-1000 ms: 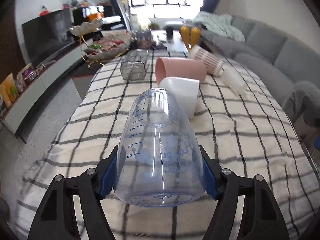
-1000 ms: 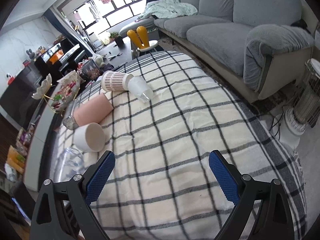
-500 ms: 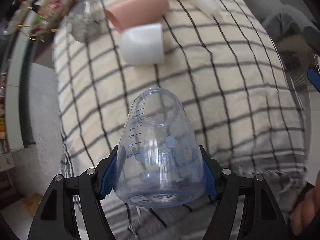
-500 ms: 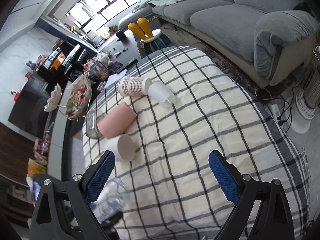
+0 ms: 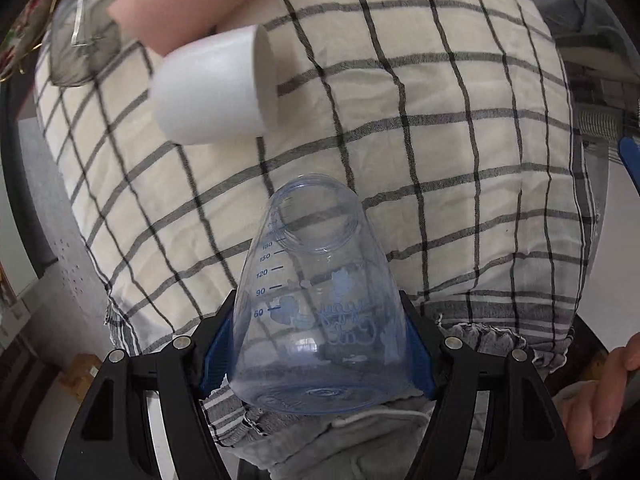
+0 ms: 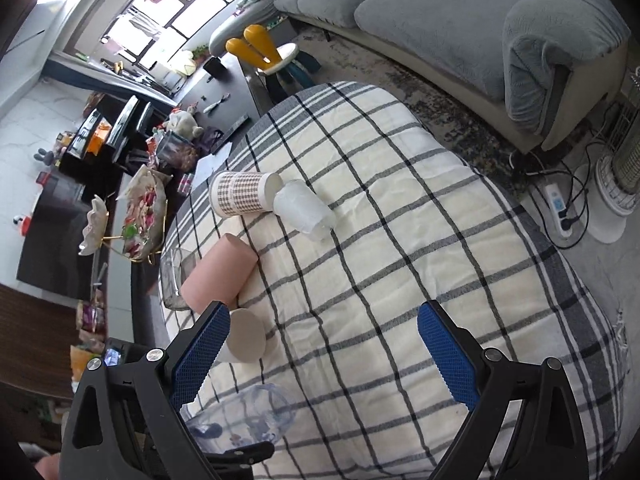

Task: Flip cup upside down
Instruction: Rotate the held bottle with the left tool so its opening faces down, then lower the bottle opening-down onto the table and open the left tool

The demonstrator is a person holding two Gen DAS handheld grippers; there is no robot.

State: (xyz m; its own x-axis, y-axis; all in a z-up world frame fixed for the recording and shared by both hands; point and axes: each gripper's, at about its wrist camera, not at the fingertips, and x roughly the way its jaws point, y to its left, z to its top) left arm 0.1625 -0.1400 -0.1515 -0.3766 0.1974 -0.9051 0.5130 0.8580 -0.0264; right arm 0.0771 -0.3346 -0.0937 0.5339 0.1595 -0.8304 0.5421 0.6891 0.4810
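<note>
1. Blue pads of the left gripper (image 5: pixel 318 350) are clenched on the lower body of the clear measuring cup (image 5: pixel 320 304), one pad on each side near its base, a hold that leaves the mouth free to turn.
2. Held clear of the checked tablecloth (image 5: pixel 460 128), the cup sits above the table's near edge with its mouth pointing away from the camera and down toward the cloth, so the flip looks partly done, judging by the tilt.
3. The right gripper (image 6: pixel 324 354) hangs wide apart and grips nothing, over the near part of the table; it seems to be kept out of the way.
4. The left wrist view shows the cup's printed scale and the pad contact; the right wrist view shows only a blurred part of the cup (image 6: pixel 240 416) at the near left edge.
5. The right wrist view alone takes in the other cups lying on their sides toward the far left: a white cup (image 6: pixel 246 340), a pink cup (image 6: pixel 218 278), a patterned cup (image 6: pixel 244 196) and a frosted cup (image 6: pixel 304 208).
</note>
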